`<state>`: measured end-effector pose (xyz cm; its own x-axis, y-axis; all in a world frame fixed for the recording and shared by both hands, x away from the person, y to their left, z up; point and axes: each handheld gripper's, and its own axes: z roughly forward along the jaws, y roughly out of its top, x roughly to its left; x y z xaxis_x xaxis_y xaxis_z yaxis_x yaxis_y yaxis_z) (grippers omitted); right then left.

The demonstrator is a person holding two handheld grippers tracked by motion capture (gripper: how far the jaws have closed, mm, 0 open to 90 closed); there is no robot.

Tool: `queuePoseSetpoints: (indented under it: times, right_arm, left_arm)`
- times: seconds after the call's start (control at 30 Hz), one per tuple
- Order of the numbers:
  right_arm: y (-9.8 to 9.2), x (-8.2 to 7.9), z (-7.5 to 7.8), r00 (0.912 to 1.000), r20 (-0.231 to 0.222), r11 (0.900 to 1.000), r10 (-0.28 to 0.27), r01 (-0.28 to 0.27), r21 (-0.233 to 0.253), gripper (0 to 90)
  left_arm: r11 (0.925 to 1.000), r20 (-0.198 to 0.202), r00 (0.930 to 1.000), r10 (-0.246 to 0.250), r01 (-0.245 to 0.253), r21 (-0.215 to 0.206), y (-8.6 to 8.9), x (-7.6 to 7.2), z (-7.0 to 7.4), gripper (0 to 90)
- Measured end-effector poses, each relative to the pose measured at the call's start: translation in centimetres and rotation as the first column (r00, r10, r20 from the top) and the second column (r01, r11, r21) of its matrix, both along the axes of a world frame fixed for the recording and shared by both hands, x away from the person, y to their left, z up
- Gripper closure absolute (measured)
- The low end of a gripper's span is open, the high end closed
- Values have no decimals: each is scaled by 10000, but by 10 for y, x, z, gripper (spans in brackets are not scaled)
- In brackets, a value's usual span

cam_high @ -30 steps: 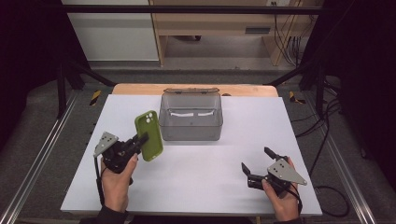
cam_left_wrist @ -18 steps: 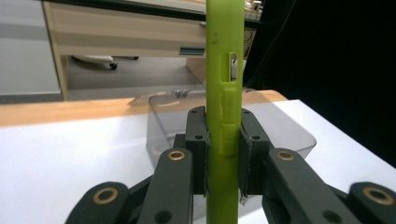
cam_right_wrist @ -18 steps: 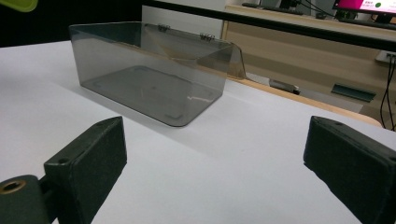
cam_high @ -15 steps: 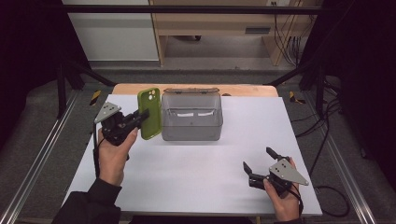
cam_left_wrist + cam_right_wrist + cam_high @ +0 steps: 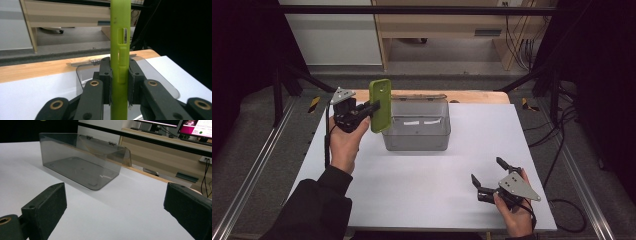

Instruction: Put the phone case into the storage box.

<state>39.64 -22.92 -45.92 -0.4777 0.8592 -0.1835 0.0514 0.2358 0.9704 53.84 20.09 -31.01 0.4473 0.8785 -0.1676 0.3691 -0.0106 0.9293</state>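
A lime green phone case hangs upright in the air at the left end of the clear grey box. My left gripper is shut on its edge. In the left gripper view the green case stands edge-on, pinched between the two black pads. The box has its hinged lid folded back and looks empty inside. My right gripper rests low on the white table near the front right. It is open, with nothing between its fingers.
The white table top lies over a wooden board whose strip shows at the far edge. Black frame bars and cables run along both sides. A wooden desk stands beyond the table.
My left gripper has carried the green case up and away from me, from the table's left middle to the box's left end, turning it upright. The right gripper has barely moved.
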Motion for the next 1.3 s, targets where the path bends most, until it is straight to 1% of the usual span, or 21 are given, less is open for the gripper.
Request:
queuePoseSetpoints:
  times: [0.1,0.2,0.3,0.47,0.57,1.03,1.2,1.3]
  right_arm:
    - [0,0,0,10000,10,10000,16,-16,-3,48]
    - [0,0,0,10000,8,10000,36,-36,-3,48]
    - [0,0,0,10000,-10,10000,54,-54,-15,48]
    - [1,0,-1,9999,-39,9999,104,-104,-55,48]
    - [1,0,-1,9999,-32,9999,102,-102,-66,48]
    - [2,0,-1,9999,-82,9998,152,-152,-91,48]
    - [3,0,-1,9998,-76,9997,194,-195,-110,48]
    - [3,0,-2,9997,-120,9997,233,-234,-106,48]
  left_arm:
    - [9999,-103,9999,113,-114,-82,0,8,0,776]
    - [9998,-204,9996,178,-180,-64,-1,14,0,776]
    - [9998,-227,9996,171,-170,40,-3,17,0,776]
    - [9997,-238,9997,104,-99,213,-9,18,0,776]
    - [9998,-257,9996,80,-75,196,-11,19,0,776]
    - [9992,-421,9991,43,-27,396,-19,26,-5,776]
    - [9992,-413,9991,27,-10,410,-24,29,-8,776]
    - [9983,-396,9992,61,-38,576,-26,30,-10,776]
